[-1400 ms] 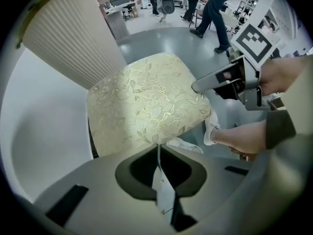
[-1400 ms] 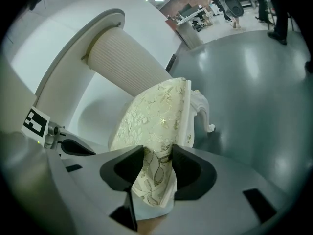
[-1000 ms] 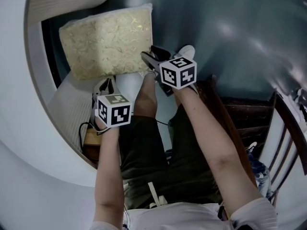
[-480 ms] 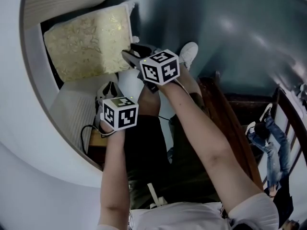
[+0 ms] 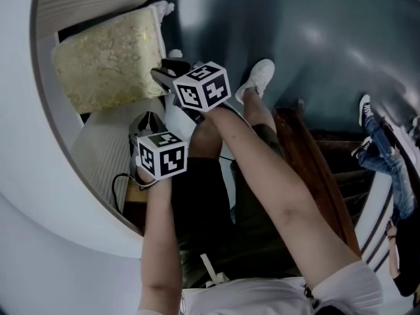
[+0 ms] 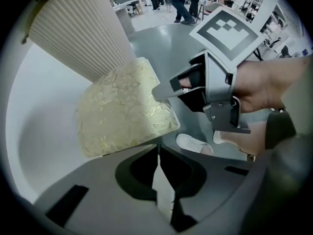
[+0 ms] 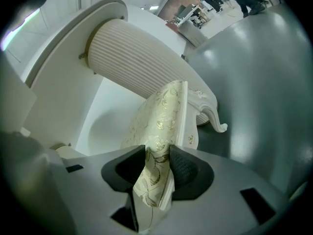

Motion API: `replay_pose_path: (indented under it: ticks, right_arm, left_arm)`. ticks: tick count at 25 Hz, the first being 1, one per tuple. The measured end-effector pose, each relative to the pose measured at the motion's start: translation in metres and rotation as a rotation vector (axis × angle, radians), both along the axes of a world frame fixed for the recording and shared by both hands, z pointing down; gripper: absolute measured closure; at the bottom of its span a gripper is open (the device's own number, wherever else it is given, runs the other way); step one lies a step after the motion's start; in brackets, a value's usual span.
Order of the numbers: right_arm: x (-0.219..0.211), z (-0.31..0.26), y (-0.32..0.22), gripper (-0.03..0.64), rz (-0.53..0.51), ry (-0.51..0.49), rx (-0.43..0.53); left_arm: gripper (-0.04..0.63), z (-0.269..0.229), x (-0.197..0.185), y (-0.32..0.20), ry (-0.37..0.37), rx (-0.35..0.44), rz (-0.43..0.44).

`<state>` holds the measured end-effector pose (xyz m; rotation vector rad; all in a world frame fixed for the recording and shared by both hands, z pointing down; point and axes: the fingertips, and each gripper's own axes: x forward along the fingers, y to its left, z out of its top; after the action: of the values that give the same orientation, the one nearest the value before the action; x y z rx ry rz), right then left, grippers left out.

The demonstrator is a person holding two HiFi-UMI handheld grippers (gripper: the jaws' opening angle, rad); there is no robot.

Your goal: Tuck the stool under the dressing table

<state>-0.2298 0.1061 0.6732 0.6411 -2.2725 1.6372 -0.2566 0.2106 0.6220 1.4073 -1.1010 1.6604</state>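
Note:
The stool [image 5: 105, 61] has a cream cushion with a gold leaf pattern and white carved legs. It stands partly under the white dressing table [image 5: 26, 143], beside the table's ribbed column [image 7: 132, 62]. My right gripper [image 5: 165, 73] holds the near edge of the stool's seat [image 7: 161, 116]. Its jaws are closing, with the cushion edge pinched between the pads [image 7: 183, 168]. My left gripper [image 5: 146, 120] points down beside the stool [image 6: 122, 111], shut with nothing in it. The right gripper [image 6: 168, 88] also shows in the left gripper view, at the cushion's edge.
The person's white shoe [image 5: 259, 77] rests on the grey floor right of the stool. A dark wooden chair [image 5: 308, 156] stands at the right. Someone in jeans [image 5: 387, 156] is at the far right. A cable and a small wooden box [image 5: 128, 189] lie under the table's rim.
The stool has slid left, further under the table top, with my right gripper on it. A person in jeans has come into view at the right.

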Motion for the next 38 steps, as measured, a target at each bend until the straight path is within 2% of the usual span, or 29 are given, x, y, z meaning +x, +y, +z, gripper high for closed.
replay_pose_path:
  ticks: [8, 19, 22, 26, 33, 38]
  right_arm:
    - [0.001, -0.002, 0.000, 0.460, -0.019, -0.034, 0.020]
    - [-0.004, 0.004, 0.003, 0.465, -0.070, -0.065, -0.009]
    - [-0.003, 0.003, 0.005, 0.479, -0.116, -0.058, 0.005]
    - [0.011, -0.003, 0.008, 0.549, -0.183, -0.005, 0.065]
    - [0.061, -0.023, 0.008, 0.609, -0.179, 0.056, 0.096]
    - [0.107, -0.058, -0.002, 0.609, -0.122, 0.077, 0.099]
  left_arm:
    - [0.580, 0.003, 0.025, 0.008, -0.006, 0.007, -0.013]
    - [0.581, 0.009, 0.044, 0.006, -0.015, 0.015, -0.042]
    - [0.581, 0.009, 0.043, 0.005, -0.015, 0.016, -0.040]
    - [0.581, 0.007, 0.045, 0.000, -0.002, 0.027, -0.048]
    - [0.586, -0.007, 0.065, -0.024, 0.056, 0.083, -0.030]
    - [0.588, -0.031, 0.104, -0.046, 0.188, 0.158, -0.021]
